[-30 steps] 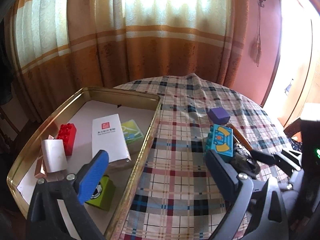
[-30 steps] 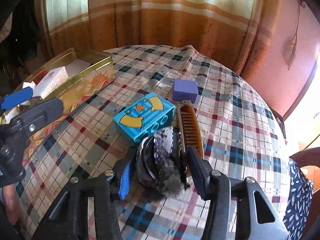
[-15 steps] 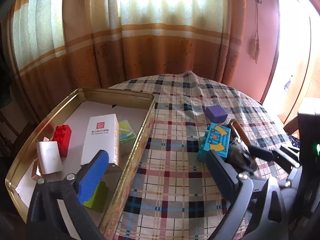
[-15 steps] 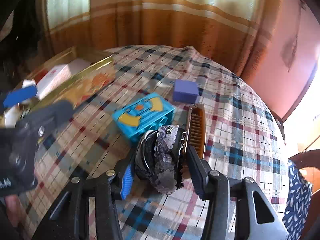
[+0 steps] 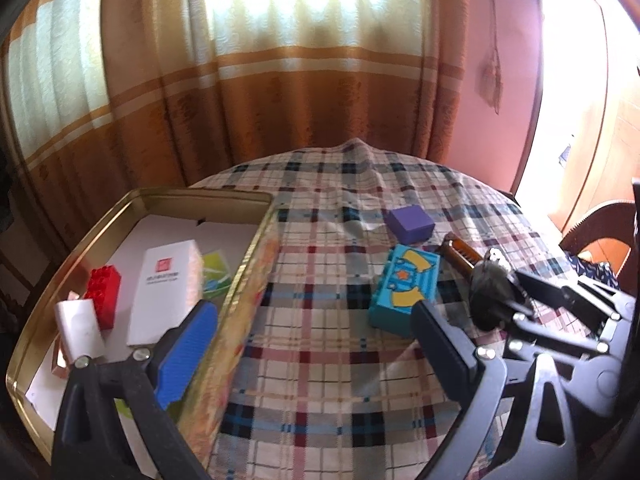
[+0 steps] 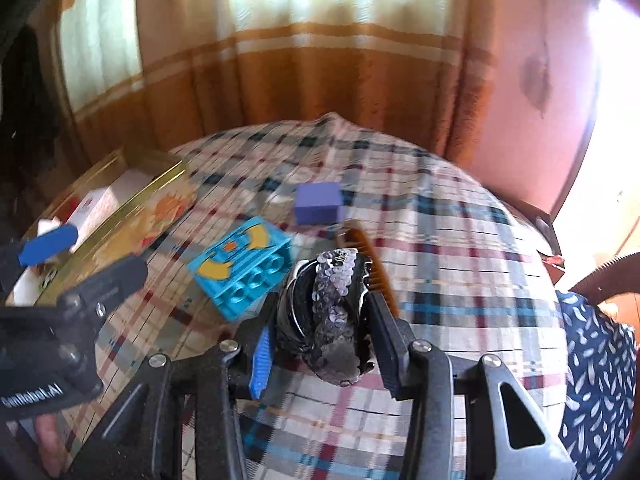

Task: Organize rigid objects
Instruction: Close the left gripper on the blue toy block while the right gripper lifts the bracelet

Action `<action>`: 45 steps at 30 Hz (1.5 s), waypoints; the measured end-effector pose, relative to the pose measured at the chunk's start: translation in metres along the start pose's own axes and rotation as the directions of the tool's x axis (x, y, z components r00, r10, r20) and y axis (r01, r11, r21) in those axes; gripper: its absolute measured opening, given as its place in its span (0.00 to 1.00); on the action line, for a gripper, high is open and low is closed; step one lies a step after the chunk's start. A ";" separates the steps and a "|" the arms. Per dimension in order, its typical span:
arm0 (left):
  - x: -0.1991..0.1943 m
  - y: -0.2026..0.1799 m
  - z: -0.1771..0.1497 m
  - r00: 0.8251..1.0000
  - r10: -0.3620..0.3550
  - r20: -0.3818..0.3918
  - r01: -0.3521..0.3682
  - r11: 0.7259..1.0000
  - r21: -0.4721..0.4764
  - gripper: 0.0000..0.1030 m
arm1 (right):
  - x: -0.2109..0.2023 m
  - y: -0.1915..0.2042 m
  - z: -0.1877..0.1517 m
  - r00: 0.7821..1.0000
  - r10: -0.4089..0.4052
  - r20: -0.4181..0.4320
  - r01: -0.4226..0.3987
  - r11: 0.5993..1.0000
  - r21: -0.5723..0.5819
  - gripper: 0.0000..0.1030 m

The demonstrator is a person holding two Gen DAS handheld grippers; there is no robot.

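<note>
My right gripper (image 6: 320, 316) is closing its jaws on a dark bundle of hair bands with a sequined strip (image 6: 334, 300), and both pads press its sides. The left wrist view shows the bundle (image 5: 486, 296) held just above the cloth. A blue toy brick (image 6: 240, 268) lies just left of it, a brown comb (image 6: 368, 252) behind it and a purple cube (image 6: 318, 202) farther back. My left gripper (image 5: 312, 312) stands wide open and empty, its blue finger over the gold tin (image 5: 248, 264), its black finger near the blue brick (image 5: 404, 292).
The tin holds a red brick (image 5: 105, 296), a white box (image 5: 166, 284), a small white pack (image 5: 78, 328) and a green card (image 5: 216, 272). A checked cloth (image 5: 320, 360) covers the round table. Curtains hang behind; a wooden chair (image 6: 600, 288) stands at the right.
The right jaws have narrowed onto the hair-band bundle, which has come up off the cloth, away from the comb. The left gripper has shifted a little and stays open.
</note>
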State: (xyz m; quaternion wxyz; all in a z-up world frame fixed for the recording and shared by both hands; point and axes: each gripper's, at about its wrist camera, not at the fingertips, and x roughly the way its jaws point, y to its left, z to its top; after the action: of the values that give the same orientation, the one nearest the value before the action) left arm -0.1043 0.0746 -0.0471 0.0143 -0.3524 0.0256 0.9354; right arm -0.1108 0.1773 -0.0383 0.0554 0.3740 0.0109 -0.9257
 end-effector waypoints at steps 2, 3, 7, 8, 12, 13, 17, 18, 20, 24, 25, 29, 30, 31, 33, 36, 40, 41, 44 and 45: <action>0.003 -0.007 0.002 1.000 -0.008 -0.002 0.008 1.000 0.017 0.96 | 0.002 -0.011 0.002 1.000 -0.021 -0.007 0.022 0.999 0.043 0.45; 0.006 -0.012 0.003 1.000 -0.017 -0.007 0.017 0.999 0.031 0.96 | 0.003 -0.015 0.002 1.000 -0.020 -0.012 0.021 0.998 0.061 0.45; 0.016 -0.026 0.007 0.999 -0.041 -0.019 0.042 0.997 0.067 0.91 | 0.003 -0.019 0.001 0.999 -0.037 -0.006 0.038 0.996 0.079 0.44; 0.018 -0.026 0.008 0.999 -0.045 -0.023 0.046 0.997 0.067 0.91 | 0.002 -0.020 0.001 0.999 -0.036 -0.006 0.036 0.996 0.085 0.44; 0.029 -0.025 0.009 0.997 -0.068 -0.046 0.071 0.995 0.063 0.91 | 0.002 -0.023 0.001 0.999 -0.044 -0.005 0.044 0.995 0.094 0.44; 0.030 -0.024 0.009 0.996 -0.072 -0.049 0.075 0.995 0.063 0.91 | 0.002 -0.024 0.001 0.999 -0.050 -0.005 0.051 0.994 0.097 0.44; 0.035 -0.035 0.009 0.995 -0.088 -0.050 0.093 0.989 0.112 0.89 | 0.000 -0.029 0.000 0.998 -0.057 0.006 0.056 0.991 0.120 0.44; 0.040 -0.035 0.011 0.993 -0.105 -0.059 0.112 0.988 0.111 0.89 | 0.000 -0.030 0.000 0.999 -0.054 0.005 0.053 0.990 0.127 0.44; 0.047 -0.032 0.012 0.990 -0.118 -0.078 0.125 0.988 0.095 0.89 | -0.001 -0.032 0.000 0.999 -0.043 0.008 0.042 0.990 0.136 0.44; 0.062 -0.039 0.009 0.987 -0.120 -0.110 0.134 0.983 0.123 0.85 | 0.000 -0.028 0.000 0.999 -0.048 0.007 0.047 0.992 0.114 0.44; 0.064 -0.042 0.008 0.986 -0.122 -0.118 0.137 0.981 0.138 0.78 | 0.000 -0.028 0.000 0.999 -0.049 0.007 0.048 0.992 0.114 0.44; 0.066 -0.046 0.006 0.979 -0.153 -0.138 0.173 0.974 0.144 0.40 | 0.001 -0.026 0.000 0.999 -0.044 0.003 0.043 0.993 0.113 0.44; 0.066 -0.046 0.007 0.979 -0.150 -0.137 0.169 0.975 0.144 0.40 | 0.001 -0.026 0.000 0.999 -0.045 0.004 0.045 0.993 0.109 0.44; 0.065 -0.046 0.007 0.979 -0.153 -0.134 0.172 0.975 0.139 0.40 | 0.001 -0.026 0.000 0.999 -0.046 0.005 0.045 0.993 0.106 0.44; 0.064 -0.043 0.006 0.979 -0.160 -0.125 0.176 0.976 0.129 0.40 | 0.001 -0.024 0.000 0.999 -0.043 0.006 0.042 0.994 0.101 0.44; 0.058 -0.038 0.006 0.985 -0.143 -0.098 0.154 0.982 0.110 0.40 | -0.001 -0.023 0.000 0.999 -0.041 0.016 0.040 0.995 0.092 0.44; 0.046 -0.032 0.003 0.994 -0.102 -0.044 0.106 0.990 0.095 0.40 | -0.006 -0.016 0.000 0.998 -0.040 0.045 0.037 0.997 0.063 0.44; 0.043 -0.031 0.002 0.995 -0.095 -0.033 0.097 0.991 0.095 0.40 | -0.007 -0.014 0.000 0.998 -0.042 0.051 0.039 0.998 0.054 0.44; 0.035 -0.028 -0.001 0.997 -0.076 -0.002 0.076 0.993 0.088 0.40 | -0.009 -0.010 0.000 0.997 -0.042 0.067 0.040 0.999 0.036 0.44; 0.032 -0.026 -0.001 0.998 -0.068 0.008 0.067 0.994 0.085 0.40 | -0.009 -0.010 0.000 0.997 -0.040 0.067 0.038 0.999 0.033 0.44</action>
State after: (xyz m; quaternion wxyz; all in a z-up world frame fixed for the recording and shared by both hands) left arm -0.1265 0.1011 -0.0702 0.0611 -0.3468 0.0533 0.9344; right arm -0.1048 0.1878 -0.0323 0.0319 0.3429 0.0017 -0.9388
